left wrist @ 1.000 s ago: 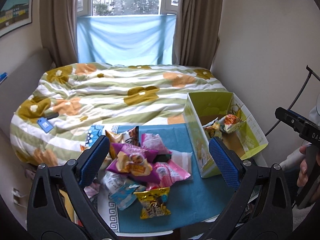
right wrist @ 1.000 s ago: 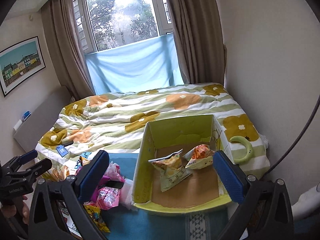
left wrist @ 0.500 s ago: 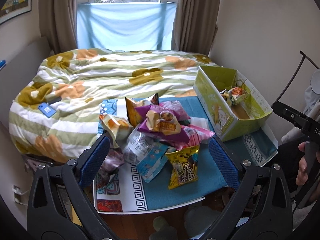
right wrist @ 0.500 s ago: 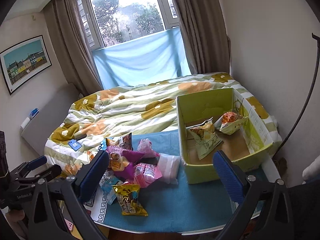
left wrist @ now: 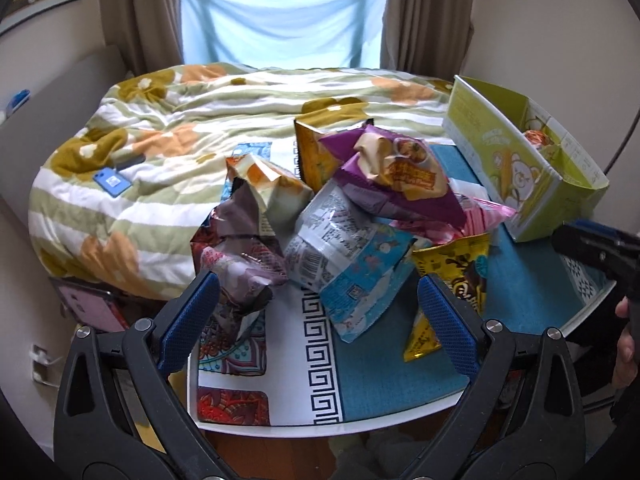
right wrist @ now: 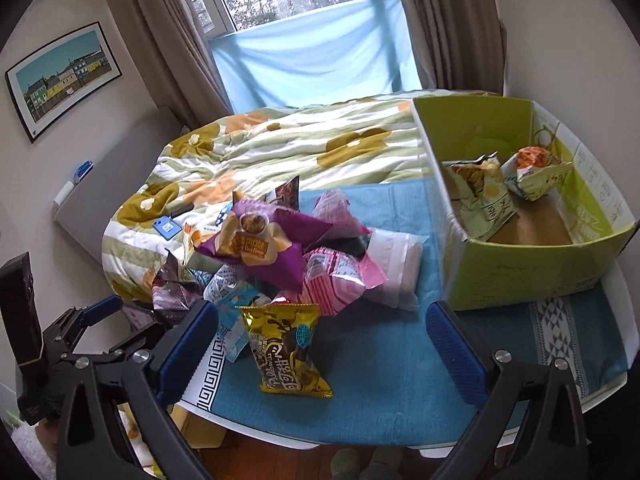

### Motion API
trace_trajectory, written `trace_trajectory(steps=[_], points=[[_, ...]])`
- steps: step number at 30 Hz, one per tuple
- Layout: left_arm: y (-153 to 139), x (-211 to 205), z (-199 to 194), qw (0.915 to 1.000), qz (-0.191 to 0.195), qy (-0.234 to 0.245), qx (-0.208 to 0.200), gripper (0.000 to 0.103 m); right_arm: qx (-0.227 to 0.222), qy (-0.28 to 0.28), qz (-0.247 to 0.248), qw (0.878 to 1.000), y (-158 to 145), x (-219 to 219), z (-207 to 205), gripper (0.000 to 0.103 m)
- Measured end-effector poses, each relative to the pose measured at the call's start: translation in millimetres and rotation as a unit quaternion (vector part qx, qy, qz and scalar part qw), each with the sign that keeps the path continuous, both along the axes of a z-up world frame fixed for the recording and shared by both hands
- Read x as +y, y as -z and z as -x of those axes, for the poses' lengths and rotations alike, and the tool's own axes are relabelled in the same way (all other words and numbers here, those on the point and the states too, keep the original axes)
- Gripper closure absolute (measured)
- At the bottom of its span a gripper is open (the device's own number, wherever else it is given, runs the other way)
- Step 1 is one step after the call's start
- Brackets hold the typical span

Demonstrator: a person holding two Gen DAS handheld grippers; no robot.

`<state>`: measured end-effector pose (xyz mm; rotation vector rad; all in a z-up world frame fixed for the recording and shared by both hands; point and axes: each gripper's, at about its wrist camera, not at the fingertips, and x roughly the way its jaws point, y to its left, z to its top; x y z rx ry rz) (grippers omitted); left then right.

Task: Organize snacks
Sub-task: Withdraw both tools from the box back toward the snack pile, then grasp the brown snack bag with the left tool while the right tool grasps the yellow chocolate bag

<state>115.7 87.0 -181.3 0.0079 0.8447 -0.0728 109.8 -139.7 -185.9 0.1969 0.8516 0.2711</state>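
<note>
A pile of snack bags lies on a small table with a blue cloth (right wrist: 380, 364): a purple bag (left wrist: 394, 176) on top, a silver and light-blue bag (left wrist: 348, 264), a yellow chocolate bag (right wrist: 286, 354), a pink bag (right wrist: 336, 280), a dark mauve bag (left wrist: 236, 256). A green cardboard box (right wrist: 520, 268) at the right holds two snack bags (right wrist: 480, 192). My left gripper (left wrist: 316, 316) is open and empty, close before the pile. My right gripper (right wrist: 320, 344) is open and empty, with the yellow bag between its fingers' line of sight. The left gripper also shows in the right wrist view (right wrist: 100, 320).
A bed with a flowered green-striped duvet (left wrist: 200, 120) lies right behind the table. A blue card (left wrist: 112, 182) rests on it. Curtains and a window stand at the back, a wall at the right. The table's front edge (left wrist: 360, 428) is near me.
Both grippers have swung left from the box and moved down toward the snack pile. The pile now looks much larger and closer in both views. Both stay open.
</note>
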Motion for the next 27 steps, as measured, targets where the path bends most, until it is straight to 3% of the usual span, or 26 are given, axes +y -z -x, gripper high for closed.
trace_trajectory(steps=[9,23,24,26,27], points=[[40,31,-21,0.9982,-0.042,-0.044,-0.001,0.004,0.050,-0.044,-0.004,0.998,58,33,-9,0.000],[84,45,-60,0.9960,-0.077,-0.041,0.018,0.004,0.062,-0.066,0.022,0.996,92,68,-24,0.000],[85,45,-62,0.9960,-0.078,-0.039,0.019,0.005,0.064,-0.066,0.025,0.995,94,70,-26,0.000],[86,47,-64,0.9966,-0.072,-0.035,0.021,0.020,0.065,-0.065,0.029,0.995,98,74,-27,0.000],[87,48,-66,0.9972,-0.064,-0.031,0.026,0.023,0.064,-0.066,0.032,0.995,100,75,-28,0.000]])
